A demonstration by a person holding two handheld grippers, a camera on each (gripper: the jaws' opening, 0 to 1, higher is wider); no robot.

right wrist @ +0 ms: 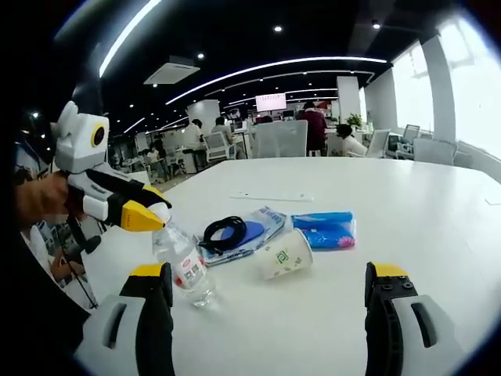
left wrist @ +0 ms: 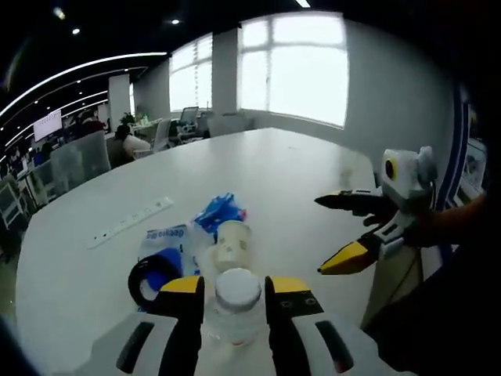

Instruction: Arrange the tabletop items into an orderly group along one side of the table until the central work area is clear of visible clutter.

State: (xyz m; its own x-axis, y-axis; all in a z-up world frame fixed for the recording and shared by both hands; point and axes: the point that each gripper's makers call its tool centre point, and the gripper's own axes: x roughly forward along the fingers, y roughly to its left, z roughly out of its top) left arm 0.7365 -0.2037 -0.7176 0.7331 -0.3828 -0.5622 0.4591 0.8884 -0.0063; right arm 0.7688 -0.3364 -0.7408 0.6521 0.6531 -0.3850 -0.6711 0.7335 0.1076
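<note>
Left gripper (left wrist: 235,301): jaws clamped on cap end of clear water bottle (left wrist: 236,307), held tilted over white table (left wrist: 282,172). Right gripper (right wrist: 270,286): jaws spread wide, nothing between them. Beyond bottle: paper cup (right wrist: 283,254) on its side; black cable coil (right wrist: 225,232) on a printed plastic pouch (right wrist: 258,225); blue tissue pack (right wrist: 326,229). Farther: white power strip (left wrist: 129,221).

On the worktop (right wrist: 407,211), the bottle (right wrist: 182,265) stands between my left claw's (left wrist: 233,301) jaws. In the right gripper view, the paper cup (right wrist: 283,253) lies on its side right of it, the cable coil (right wrist: 225,232) on a packet (right wrist: 249,232) behind, the tissue pack (right wrist: 326,229) farther right, and the power strip (right wrist: 270,197) beyond.
</note>
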